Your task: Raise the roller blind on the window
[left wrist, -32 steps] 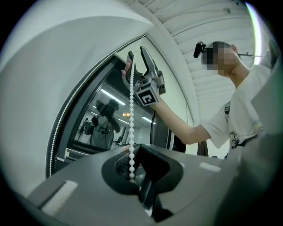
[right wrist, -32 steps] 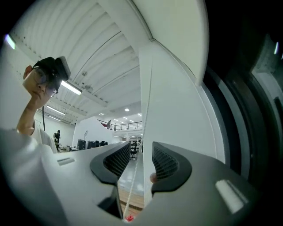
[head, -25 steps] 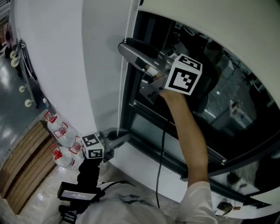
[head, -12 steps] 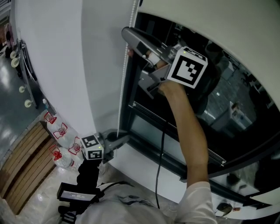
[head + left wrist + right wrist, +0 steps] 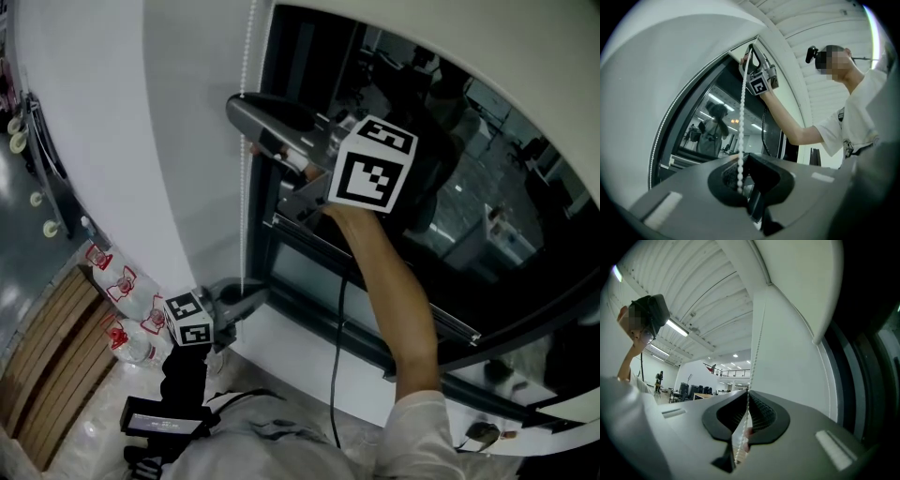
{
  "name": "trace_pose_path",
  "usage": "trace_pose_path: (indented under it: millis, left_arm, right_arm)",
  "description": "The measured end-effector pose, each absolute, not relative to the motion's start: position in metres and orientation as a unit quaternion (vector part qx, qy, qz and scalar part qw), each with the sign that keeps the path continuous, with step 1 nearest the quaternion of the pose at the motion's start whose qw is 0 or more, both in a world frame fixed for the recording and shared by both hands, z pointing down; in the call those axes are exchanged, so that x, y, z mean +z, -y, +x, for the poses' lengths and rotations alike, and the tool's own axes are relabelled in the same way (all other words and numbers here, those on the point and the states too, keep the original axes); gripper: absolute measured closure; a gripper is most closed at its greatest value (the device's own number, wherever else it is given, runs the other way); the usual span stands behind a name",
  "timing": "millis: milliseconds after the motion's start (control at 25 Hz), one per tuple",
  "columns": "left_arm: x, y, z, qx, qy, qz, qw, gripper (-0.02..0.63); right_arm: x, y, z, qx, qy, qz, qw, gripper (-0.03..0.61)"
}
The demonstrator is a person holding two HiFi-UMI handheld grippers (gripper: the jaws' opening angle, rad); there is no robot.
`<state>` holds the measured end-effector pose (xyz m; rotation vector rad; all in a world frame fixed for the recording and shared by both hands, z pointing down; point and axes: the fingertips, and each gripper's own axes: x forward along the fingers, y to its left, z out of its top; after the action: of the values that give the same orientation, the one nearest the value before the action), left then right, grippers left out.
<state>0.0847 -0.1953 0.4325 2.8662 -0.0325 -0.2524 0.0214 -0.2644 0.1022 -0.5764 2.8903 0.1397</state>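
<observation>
Two grippers: left gripper point(image 5: 740, 180), right gripper point(image 5: 746, 420); one bead chain point(image 5: 742, 117); one roller blind point(image 5: 450, 28); one window point(image 5: 487, 206).

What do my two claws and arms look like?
Both are dark grey moulded plastic: right claw, left claw. Each carries a white cube with black square markers. A black cable runs along the right arm, which wears a short white sleeve.

White short sleeve point(image 5: 424, 420); black cable point(image 5: 335, 370); grey left tongs point(image 5: 246, 292), right tongs point(image 5: 240, 111); 1 black-white marker cube point(image 5: 370, 176) each.
</observation>
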Motion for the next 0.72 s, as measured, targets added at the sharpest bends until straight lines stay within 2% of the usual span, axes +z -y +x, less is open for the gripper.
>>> trace_pose_path:
  millis: [720]
  left_arm:
    - [0.428, 0.198, 0.087, -0.089, 0.008, 0.987, 0.131, 0.615]
  right_arm:
    - [0.256, 0.258, 0.014, -0.059, -0.976, -0.203, 0.050, 0.563]
